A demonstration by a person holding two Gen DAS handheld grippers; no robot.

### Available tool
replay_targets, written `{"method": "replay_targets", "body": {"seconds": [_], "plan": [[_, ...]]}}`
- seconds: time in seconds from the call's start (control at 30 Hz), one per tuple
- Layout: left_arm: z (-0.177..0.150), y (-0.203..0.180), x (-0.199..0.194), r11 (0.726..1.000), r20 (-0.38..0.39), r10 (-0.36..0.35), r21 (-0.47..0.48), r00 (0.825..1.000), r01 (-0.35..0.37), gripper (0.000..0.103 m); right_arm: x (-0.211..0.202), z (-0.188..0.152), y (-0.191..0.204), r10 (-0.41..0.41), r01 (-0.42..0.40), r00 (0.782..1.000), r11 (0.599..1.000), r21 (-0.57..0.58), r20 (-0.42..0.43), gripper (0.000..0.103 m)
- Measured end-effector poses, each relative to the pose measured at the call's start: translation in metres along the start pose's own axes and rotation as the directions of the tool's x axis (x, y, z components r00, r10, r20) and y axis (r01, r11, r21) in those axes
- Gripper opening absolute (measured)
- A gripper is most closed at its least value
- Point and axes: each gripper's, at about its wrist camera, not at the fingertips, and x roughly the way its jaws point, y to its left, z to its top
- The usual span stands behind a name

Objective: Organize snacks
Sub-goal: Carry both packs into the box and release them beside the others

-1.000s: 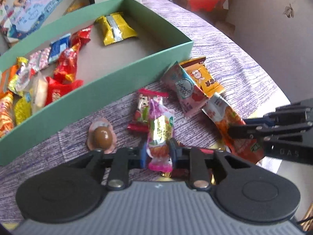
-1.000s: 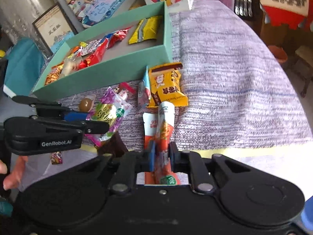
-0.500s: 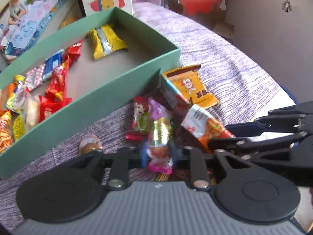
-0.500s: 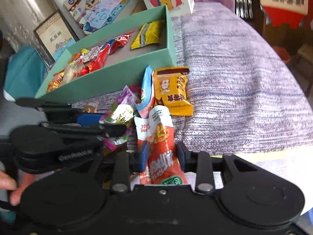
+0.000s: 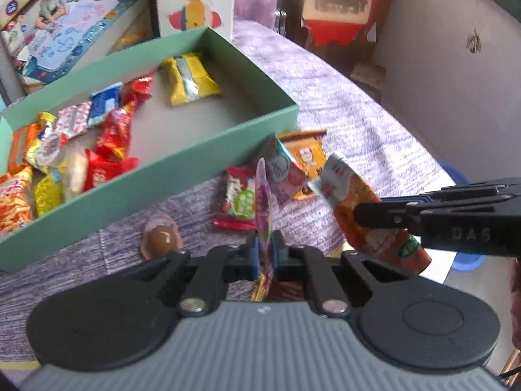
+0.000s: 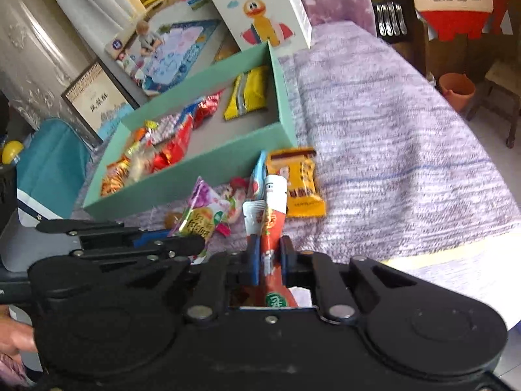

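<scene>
A green box [image 5: 182, 169] [image 6: 195, 179] holds several wrapped snacks on the purple cloth. My left gripper [image 5: 263, 254] is shut on a purple-and-gold candy packet [image 5: 263, 195] [image 6: 202, 218], held edge-on above the cloth in front of the box. My right gripper [image 6: 267, 257] is shut on an orange-red snack pouch [image 6: 272, 221] [image 5: 361, 215], lifted off the cloth to the right of the left gripper. Loose on the cloth lie a yellow-orange packet [image 5: 306, 156] [image 6: 299, 182], a blue-pink packet [image 5: 283, 172], a red-green candy [image 5: 241, 202] and a brown chocolate egg [image 5: 161, 239].
A white duck-print box [image 5: 195, 0] [image 6: 260, 9] and a picture-board box [image 5: 62, 32] stand behind the green box. The table edge with a yellow strip [image 6: 456, 254] lies to the right. A teal chair [image 6: 49, 163] stands at left.
Both grippers have risen, lifting their packets off the cloth. The purple packet has turned edge-on in the left gripper. The orange-red pouch hangs higher and nearer the box.
</scene>
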Motion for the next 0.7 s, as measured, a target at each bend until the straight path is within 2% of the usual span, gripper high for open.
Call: {"method": "replay_targets", "body": {"seconds": [0.2,0.37,0.53,0.7], "plan": [[0.016,0.016,-0.018,0.999,0.052,0.012,-0.048,0.999,-0.009,0.007,-0.008,0.029,0.012,0.015,-0.015,0.998,1.0,-0.009,0.068,0.012],[0.046,0.036,-0.017,0.995,0.093,0.037,-0.093,0.995,-0.029,0.007,0.009,0.069,0.026,0.011,-0.007,0.993,1.0,-0.03,0.117,0.012],[0.084,0.053,-0.002,0.992,0.102,0.055,-0.118,0.993,-0.043,0.008,0.041,0.11,0.038,-0.012,0.018,0.993,0.999,-0.048,0.121,0.012],[0.106,0.065,0.031,0.985,0.065,0.039,-0.168,0.997,-0.027,0.008,0.078,0.133,0.042,-0.048,0.056,0.994,0.995,-0.081,0.093,0.012]]}}
